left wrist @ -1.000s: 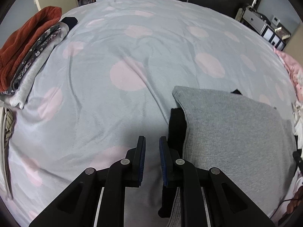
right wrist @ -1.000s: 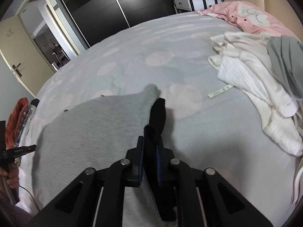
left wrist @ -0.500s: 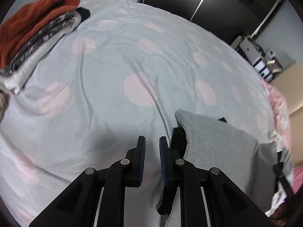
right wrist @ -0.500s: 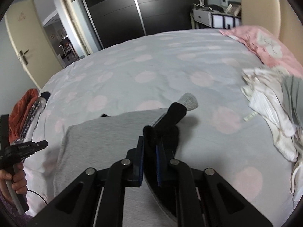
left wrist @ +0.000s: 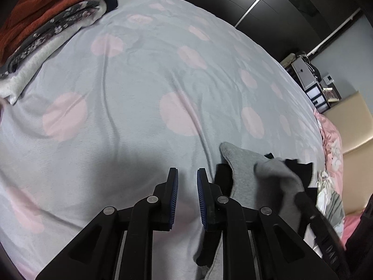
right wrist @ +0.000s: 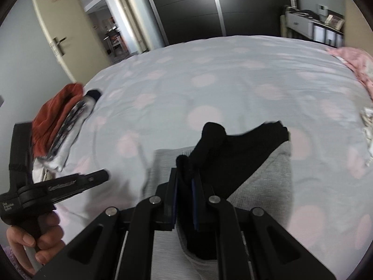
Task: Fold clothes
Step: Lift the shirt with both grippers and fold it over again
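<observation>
Right gripper (right wrist: 184,187) pinched on black-trimmed grey garment (right wrist: 268,182), left gripper (left wrist: 187,187) narrowly parted with nothing held, folded clothes stack (left wrist: 46,30) laid on dotted bedspread (left wrist: 139,93)

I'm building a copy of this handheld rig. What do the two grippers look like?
Both the left gripper and right gripper are matte black, with angular linkage arms, silver round pivot pins and blue ribbed pads inside flat fingers. The left's pistol-style handle carries small white lettering.
</observation>
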The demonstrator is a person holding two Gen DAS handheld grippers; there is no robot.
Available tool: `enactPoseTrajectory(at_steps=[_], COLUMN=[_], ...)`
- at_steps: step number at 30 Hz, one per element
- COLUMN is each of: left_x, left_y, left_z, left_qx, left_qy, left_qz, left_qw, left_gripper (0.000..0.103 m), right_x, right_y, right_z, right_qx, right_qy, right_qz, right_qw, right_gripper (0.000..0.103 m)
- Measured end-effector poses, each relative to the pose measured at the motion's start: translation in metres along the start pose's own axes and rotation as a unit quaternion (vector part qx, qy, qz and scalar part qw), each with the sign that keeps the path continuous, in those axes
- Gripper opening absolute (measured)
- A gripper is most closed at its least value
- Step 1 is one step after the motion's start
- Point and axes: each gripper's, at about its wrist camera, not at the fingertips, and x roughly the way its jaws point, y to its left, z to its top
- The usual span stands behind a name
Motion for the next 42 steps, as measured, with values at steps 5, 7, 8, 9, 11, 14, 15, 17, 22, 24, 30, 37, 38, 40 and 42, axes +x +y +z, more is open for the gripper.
enactPoseTrajectory(at_steps=[5, 7, 8, 9, 11, 14, 15, 17, 22, 24, 30, 37, 38, 40, 42], left_x=[0.001, 0.002, 0.002, 0.003, 0.003, 0.005, 0.005, 0.006, 0.009, 0.008, -0.001, -0.018, -0.020, -0.027, -0.033], left_y=[0.010, 0.010, 0.010, 0.008, 0.006, 0.001, 0.000, -0.002, -0.010, -0.014, -0.027, -0.053, -0.056, -0.057, -0.055], left_z=[0.004, 0.005, 0.005, 0.005, 0.004, 0.005, 0.004, 0.003, -0.005, -0.012, -0.031, -0.057, -0.061, -0.070, -0.078], left_qx=[-0.023, -0.024, -0.023, -0.021, -0.015, -0.004, 0.000, 0.007, 0.027, 0.036, 0.065, 0.085, 0.085, 0.084, 0.082], left_qy=[0.002, 0.004, 0.004, 0.005, 0.007, 0.009, 0.012, 0.016, 0.032, 0.039, 0.063, 0.089, 0.090, 0.097, 0.105], left_qz=[-0.008, -0.011, -0.012, -0.013, -0.013, -0.012, -0.012, -0.011, -0.014, -0.019, -0.040, -0.053, -0.047, -0.047, -0.050], left_qw=[0.9997, 0.9996, 0.9996, 0.9997, 0.9998, 0.9999, 0.9999, 0.9998, 0.9990, 0.9984, 0.9951, 0.9910, 0.9912, 0.9906, 0.9898], left_gripper=[0.018, 0.018, 0.018, 0.018, 0.018, 0.018, 0.018, 0.018, 0.019, 0.019, 0.020, 0.026, 0.026, 0.026, 0.026], right_x=[0.020, 0.027, 0.031, 0.036, 0.044, 0.059, 0.064, 0.070, 0.056, 0.040, -0.036, -0.080, -0.080, -0.077, -0.067], right_y=[0.023, 0.028, 0.031, 0.033, 0.036, 0.038, 0.038, 0.038, 0.035, 0.031, 0.002, -0.069, -0.075, -0.080, -0.075], right_z=[-0.009, -0.012, -0.013, -0.013, -0.014, -0.018, -0.020, -0.023, -0.021, -0.022, -0.040, -0.088, -0.092, -0.097, -0.096], right_qx=[-0.020, -0.023, -0.027, -0.031, -0.034, -0.036, -0.037, -0.040, -0.034, -0.032, -0.028, 0.069, 0.084, 0.104, 0.097], right_qy=[0.028, 0.037, 0.042, 0.047, 0.059, 0.087, 0.095, 0.105, 0.115, 0.112, 0.055, 0.044, 0.044, 0.046, 0.047], right_qz=[0.014, 0.021, 0.022, 0.022, 0.024, 0.024, 0.022, 0.013, 0.023, 0.027, 0.014, 0.043, 0.058, 0.083, 0.094], right_qw=[0.999, 0.999, 0.998, 0.998, 0.997, 0.995, 0.995, 0.994, 0.993, 0.993, 0.998, 0.996, 0.994, 0.990, 0.990], right_gripper=[0.009, 0.009, 0.009, 0.009, 0.009, 0.009, 0.010, 0.013, 0.021, 0.023, 0.027, 0.039, 0.040, 0.041, 0.041])
